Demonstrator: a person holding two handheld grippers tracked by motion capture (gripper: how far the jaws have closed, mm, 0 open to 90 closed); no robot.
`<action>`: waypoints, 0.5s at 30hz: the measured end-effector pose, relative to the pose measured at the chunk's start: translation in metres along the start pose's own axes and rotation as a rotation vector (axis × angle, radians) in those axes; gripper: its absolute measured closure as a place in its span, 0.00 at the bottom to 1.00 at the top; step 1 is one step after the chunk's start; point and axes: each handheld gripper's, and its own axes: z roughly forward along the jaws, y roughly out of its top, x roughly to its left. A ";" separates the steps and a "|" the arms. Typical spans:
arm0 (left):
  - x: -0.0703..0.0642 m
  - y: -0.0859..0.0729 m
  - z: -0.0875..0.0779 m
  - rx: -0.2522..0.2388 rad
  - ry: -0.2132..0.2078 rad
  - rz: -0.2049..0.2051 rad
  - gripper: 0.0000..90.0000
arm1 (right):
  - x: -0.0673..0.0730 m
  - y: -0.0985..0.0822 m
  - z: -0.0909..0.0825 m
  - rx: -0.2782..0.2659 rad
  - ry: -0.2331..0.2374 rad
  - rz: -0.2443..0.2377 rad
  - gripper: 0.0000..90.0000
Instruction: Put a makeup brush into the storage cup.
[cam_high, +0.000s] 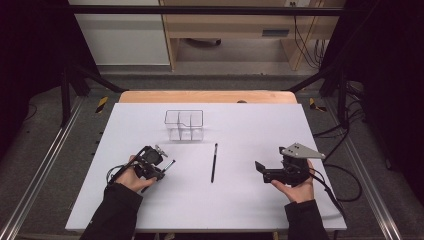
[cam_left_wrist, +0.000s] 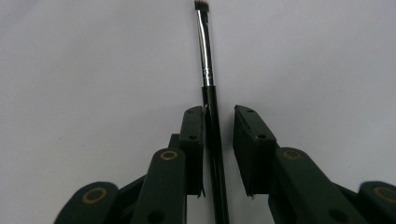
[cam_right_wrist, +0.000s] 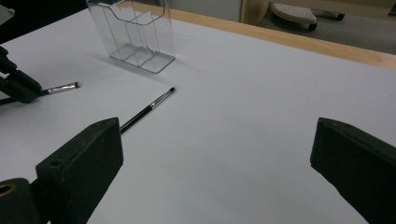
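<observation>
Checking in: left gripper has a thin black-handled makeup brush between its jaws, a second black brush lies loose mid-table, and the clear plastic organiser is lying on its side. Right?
Not quite. The clear plastic organiser stands upright, open end up, as the right gripper view shows. The rest holds: left gripper around the thin black-handled makeup brush, second black brush loose mid-table.

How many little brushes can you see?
2. One brush lies between the left gripper's jaws; the other brush lies loose mid-table, in front of the clear organizer.

Laboratory recording bay: white-covered table (cam_high: 250, 200) inside a black metal frame (cam_high: 200, 10), floor rails (cam_high: 45, 165), loose cables (cam_high: 345, 180) beside the table's right edge.
</observation>
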 end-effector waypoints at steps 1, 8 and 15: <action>0.000 0.000 0.000 0.000 -0.002 0.002 0.81 | 0.000 0.000 0.000 0.001 0.000 0.000 0.03; -0.002 0.001 0.000 0.008 -0.010 0.010 0.89 | 0.001 0.000 0.001 0.008 0.003 0.001 0.03; -0.003 0.001 0.000 0.015 -0.007 0.014 0.92 | 0.002 -0.001 0.003 0.016 0.010 0.001 0.03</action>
